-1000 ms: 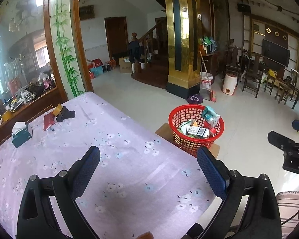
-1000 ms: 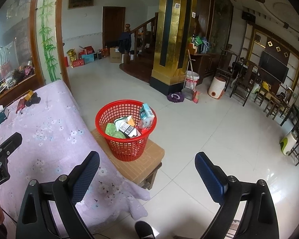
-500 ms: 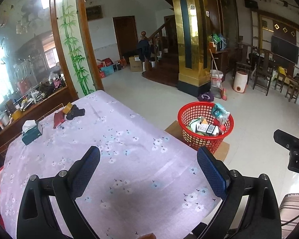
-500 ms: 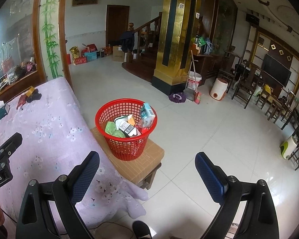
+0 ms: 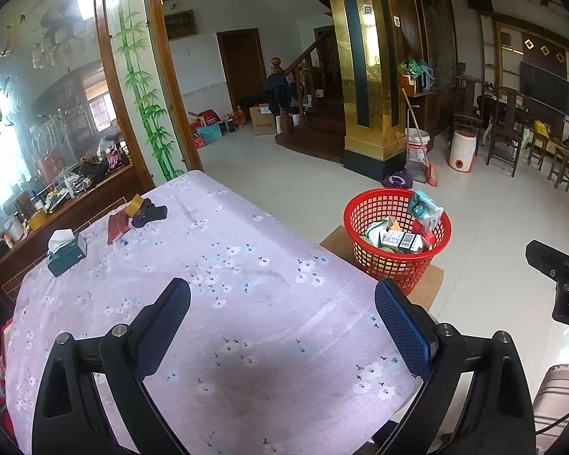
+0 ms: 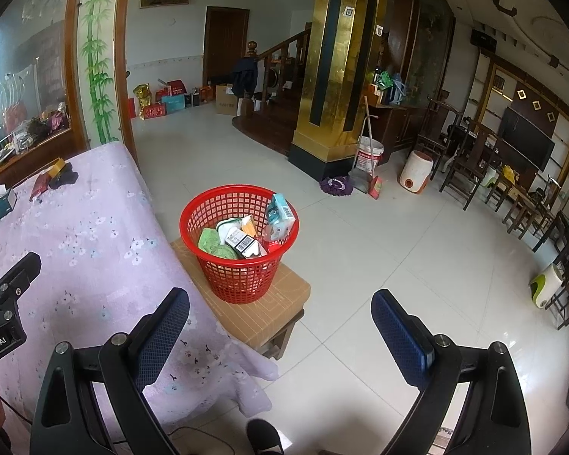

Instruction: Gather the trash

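Left gripper (image 5: 282,322) has drawn back; table (image 5: 246,265) edge near basket (image 5: 396,242)

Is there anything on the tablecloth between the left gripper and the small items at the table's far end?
Nothing visible. The left gripper is open and empty; only bare floral tablecloth lies before the tissue box, red packet and tape roll.

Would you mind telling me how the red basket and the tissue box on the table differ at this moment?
The red basket is round, open-meshed and stands on a cardboard-topped stool beside the table; the tissue box is rectangular, dark teal and closed-sided, and lies on the floral tablecloth. The red basket is filled with packets and wrappers, whereas the tissue box shows only a white tissue sticking out on top. Neither hand-held gripper touches either one.
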{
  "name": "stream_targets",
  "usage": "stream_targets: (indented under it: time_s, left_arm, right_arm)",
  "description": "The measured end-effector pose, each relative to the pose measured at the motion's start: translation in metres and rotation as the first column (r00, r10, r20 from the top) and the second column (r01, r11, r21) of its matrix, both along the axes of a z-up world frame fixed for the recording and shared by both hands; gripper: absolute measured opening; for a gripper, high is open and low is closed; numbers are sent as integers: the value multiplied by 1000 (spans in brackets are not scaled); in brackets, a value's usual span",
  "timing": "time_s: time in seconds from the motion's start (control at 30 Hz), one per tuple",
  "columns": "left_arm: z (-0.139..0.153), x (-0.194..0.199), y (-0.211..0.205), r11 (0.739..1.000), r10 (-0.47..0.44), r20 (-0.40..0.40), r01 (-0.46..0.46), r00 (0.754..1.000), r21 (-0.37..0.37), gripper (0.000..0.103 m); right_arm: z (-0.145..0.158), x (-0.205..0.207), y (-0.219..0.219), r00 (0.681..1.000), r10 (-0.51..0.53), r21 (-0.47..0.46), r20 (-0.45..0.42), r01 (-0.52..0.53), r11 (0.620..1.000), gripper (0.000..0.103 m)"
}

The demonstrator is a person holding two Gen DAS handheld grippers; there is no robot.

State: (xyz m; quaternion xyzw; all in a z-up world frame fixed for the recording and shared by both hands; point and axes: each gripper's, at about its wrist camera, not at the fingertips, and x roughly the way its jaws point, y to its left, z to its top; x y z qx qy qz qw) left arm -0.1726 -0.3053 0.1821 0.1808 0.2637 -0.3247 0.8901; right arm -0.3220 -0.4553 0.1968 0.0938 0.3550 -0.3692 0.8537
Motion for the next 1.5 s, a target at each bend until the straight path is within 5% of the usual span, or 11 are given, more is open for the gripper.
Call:
stream_targets:
  time_s: [1.5]
  left_arm:
    - [-14, 24, 19, 999, 42, -59, -42, 997, 4, 97]
  right_arm:
    - [-12, 28, 9, 998, 52, 14, -34, -52, 999, 99]
